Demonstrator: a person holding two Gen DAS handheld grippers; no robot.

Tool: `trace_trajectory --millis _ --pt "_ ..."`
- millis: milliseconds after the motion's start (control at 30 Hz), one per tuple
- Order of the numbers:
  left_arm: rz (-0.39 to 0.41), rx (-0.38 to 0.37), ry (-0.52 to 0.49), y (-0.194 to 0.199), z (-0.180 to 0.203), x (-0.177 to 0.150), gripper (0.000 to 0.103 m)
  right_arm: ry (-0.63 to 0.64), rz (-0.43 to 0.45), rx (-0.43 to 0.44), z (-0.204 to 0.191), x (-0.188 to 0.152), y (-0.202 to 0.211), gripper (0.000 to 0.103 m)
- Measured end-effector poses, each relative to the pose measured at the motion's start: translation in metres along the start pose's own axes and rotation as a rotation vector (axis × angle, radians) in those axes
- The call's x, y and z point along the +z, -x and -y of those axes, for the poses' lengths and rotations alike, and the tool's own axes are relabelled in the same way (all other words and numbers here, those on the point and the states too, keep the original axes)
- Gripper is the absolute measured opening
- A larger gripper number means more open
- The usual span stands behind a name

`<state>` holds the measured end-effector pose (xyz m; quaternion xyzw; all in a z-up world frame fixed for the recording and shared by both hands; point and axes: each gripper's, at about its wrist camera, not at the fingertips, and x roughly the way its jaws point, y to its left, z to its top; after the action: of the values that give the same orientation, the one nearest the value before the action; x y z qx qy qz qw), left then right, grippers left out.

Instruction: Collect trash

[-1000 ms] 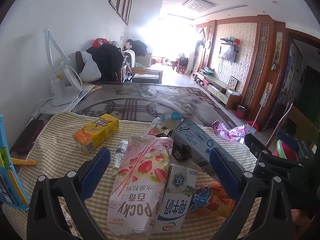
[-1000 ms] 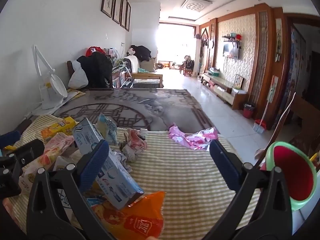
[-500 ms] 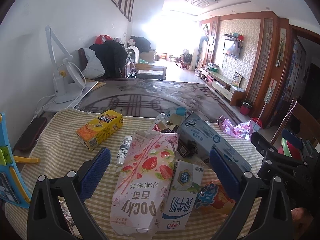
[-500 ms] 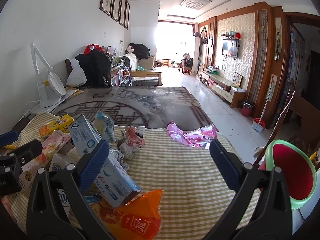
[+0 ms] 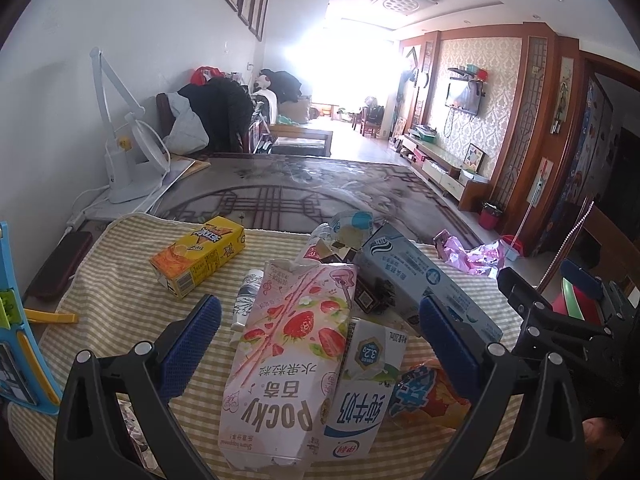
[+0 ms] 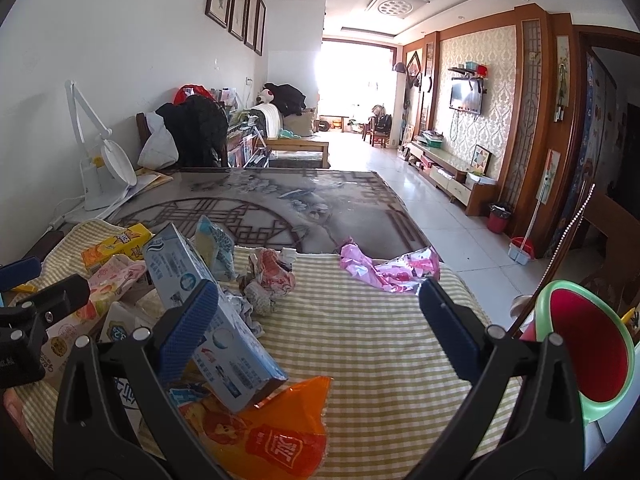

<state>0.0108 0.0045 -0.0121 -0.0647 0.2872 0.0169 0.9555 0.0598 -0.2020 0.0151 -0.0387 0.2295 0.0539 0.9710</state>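
A: Jaws?
B: Left gripper (image 5: 320,344) and right gripper (image 6: 318,320): both spread wide, holding nothing.
A: Trash?
B: Heaped on checked surface (image 6: 380,340): Pocky box (image 5: 288,356), milk carton (image 5: 360,392), blue box (image 6: 208,312), orange wrapper (image 6: 276,436).

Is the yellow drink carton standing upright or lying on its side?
Lying on its side: the yellow drink carton rests flat on the checked cloth.

Both wrist views face forward, low, sharing the toothpaste box (image 5: 424,276).
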Motion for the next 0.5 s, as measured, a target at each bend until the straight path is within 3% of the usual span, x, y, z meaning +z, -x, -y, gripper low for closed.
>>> trace_trajectory --millis 500 --pt "-0.005 -0.002 0.002 -0.0016 -0.0009 -0.0003 0.095 -0.002 -0.01 0.006 0.0037 -0.0026 -0.0015 0.099"
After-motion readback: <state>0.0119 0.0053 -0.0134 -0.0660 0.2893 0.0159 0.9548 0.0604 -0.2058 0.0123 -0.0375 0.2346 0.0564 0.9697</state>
